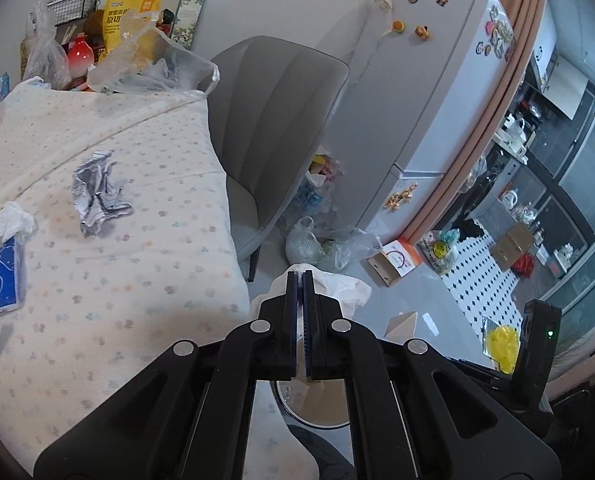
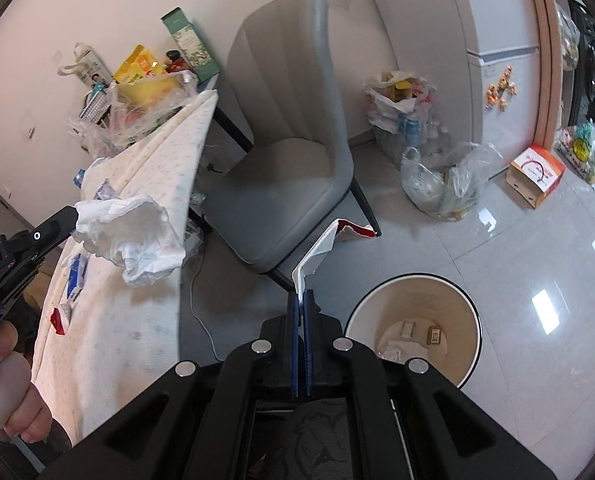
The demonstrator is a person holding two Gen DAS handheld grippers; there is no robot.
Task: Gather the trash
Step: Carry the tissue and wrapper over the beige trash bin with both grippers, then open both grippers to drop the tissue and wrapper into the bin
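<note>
Carrying-to-bin step: crumpled white tissue (image 2: 131,236) is pinched in the left claw (image 1: 302,274), a red-and-white wrapper (image 2: 317,252) in the right claw (image 2: 302,294). The bin (image 2: 413,280), just right of it, must be reached before release.

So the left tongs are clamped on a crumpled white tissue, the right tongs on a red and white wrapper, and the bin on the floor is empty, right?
Not quite: the bin is not empty. The right wrist view shows several scraps already lying at its bottom. The rest holds: the left tongs are clamped on the crumpled white tissue and the right tongs on the red and white wrapper.
</note>
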